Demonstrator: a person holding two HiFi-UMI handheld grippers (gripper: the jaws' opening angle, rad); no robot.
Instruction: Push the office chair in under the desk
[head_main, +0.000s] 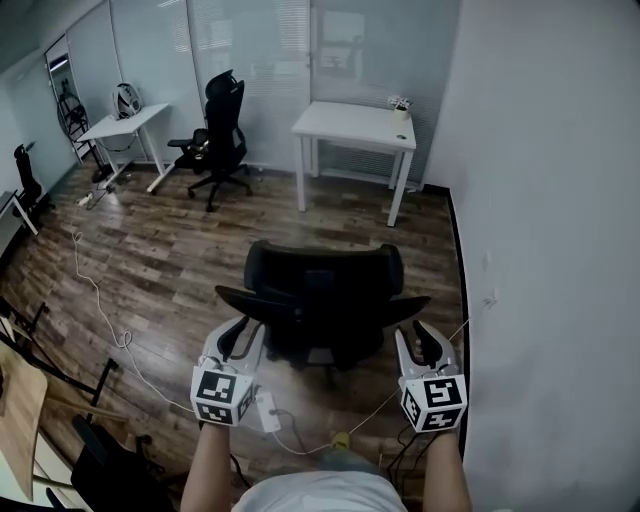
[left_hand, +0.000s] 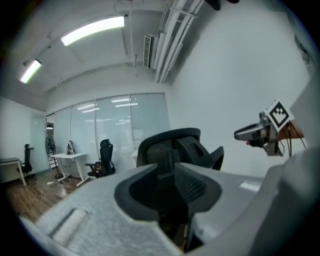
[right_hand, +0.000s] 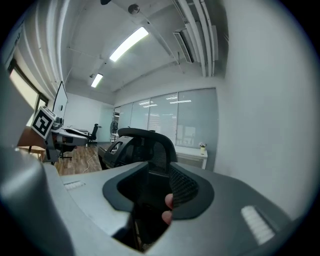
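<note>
- Chair dead centre: the office chair (head_main: 322, 290) stands on the wooden floor (head_main: 160, 250), backrest turned to us and seat facing the desk (head_main: 345, 122), which sits well apart from it at the far end of the room.
- That facing suits the job, we reckon. With the back toward us, a straight shove should send the seat in first between the desk's legs.
- We have the left gripper (head_main: 238, 338) low and just behind the chair's left armrest, and the right gripper (head_main: 420, 340) mirrored just behind the right armrest. With one on each side, the push should run true rather than swivel the chair.
- On the left, the jaws stand apart. The left gripper view shows the chair's back through the gap, and nothing is pinched.
- On the right, the jaws are spread likewise. Only the person's own fingertips (right_hand: 168, 201) peek into the gap from below, and the backrest shows beyond, clear of the pads.
- Whether either gripper touches the chair's frame, we cannot tell from the head view; both sit very close to it.
- Our call: the push is barely begun, if at all, with the whole stretch of floor to the desk ahead.
- Watch the lane. The white wall (head_main: 540, 200) runs close on the right, and a cable (head_main: 100, 300) trails over the boards on the left.
- A small plant pot (head_main: 400, 104) sits on the desk's far right corner, so a gentle arrival looks wise.
- The second chair (head_main: 222, 125) at the far left plays no part.
</note>
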